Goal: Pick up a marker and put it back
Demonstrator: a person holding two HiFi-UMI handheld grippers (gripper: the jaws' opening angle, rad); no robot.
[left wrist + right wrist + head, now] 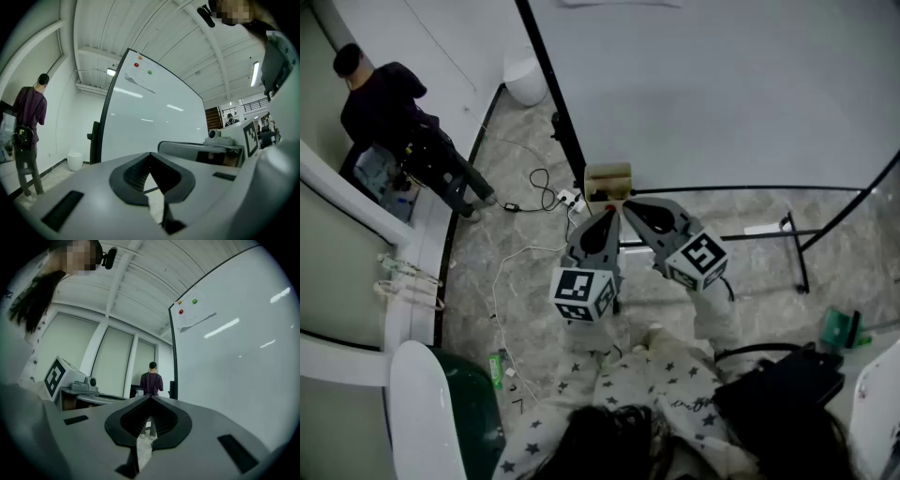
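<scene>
Left gripper (pixel 609 212) and right gripper (pixel 627 205) are both pressed together, tips meeting, with nothing pinched. Through the narrow slot behind each pair of jaws only floor and the room show. The 2 are held side by side and roughly level in front of the person's body. Their noses angle in toward each other, so both tips come close together just below a small tan box (pixel 607 176) at the lower rail of the whiteboard (pixel 722 84).

That placement looks like a waiting or lining-up pose. Keeping both tools level and aimed at the same spot lets either one go forward to the box without turning the wrist.

No marker can be made out with certainty in any view. A small red spot (pixel 612 207) shows right at the gripper tips below the box, and it may be a marker cap, but it is too small to tell. My judgement is that the marker sits in or at that box, and that the pick has not yet begun, since neither gripper carries anything. Either one must spread its jaws before it can take a marker.

Another person (pixel 394 112) stands well apart by the far wall, facing away, and cables (pixel 539 192) trail across the floor between.
</scene>
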